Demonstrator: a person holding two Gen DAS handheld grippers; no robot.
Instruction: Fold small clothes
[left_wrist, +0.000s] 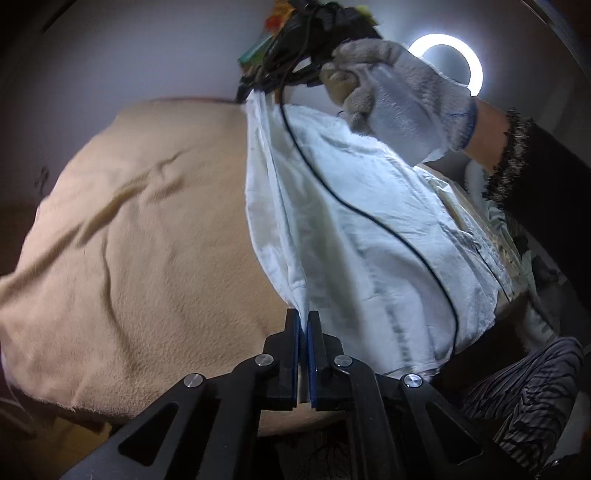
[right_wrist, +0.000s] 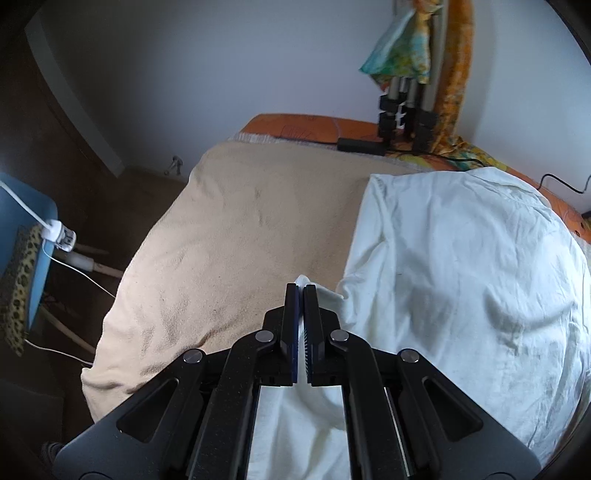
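White shirt (right_wrist: 461, 266) drapes beige blanket (right_wrist: 229, 236) (tripod (right_wrist: 402, 114) behind).

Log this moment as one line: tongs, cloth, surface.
left tongs: shut on white cotton garment | right tongs: shut on same garment | garment: partly lifted | surface: beige fleece blanket

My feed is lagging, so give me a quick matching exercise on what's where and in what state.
Column 1:
1. white cotton shirt
2. beige fleece blanket
3. grey fabric glove
4. glowing ring light

Column 2:
A. spread under the garment
B. on the hand holding the right gripper
C. pinched by both grippers
D. against the wall, behind the glove

Pairs: 1-C, 2-A, 3-B, 4-D
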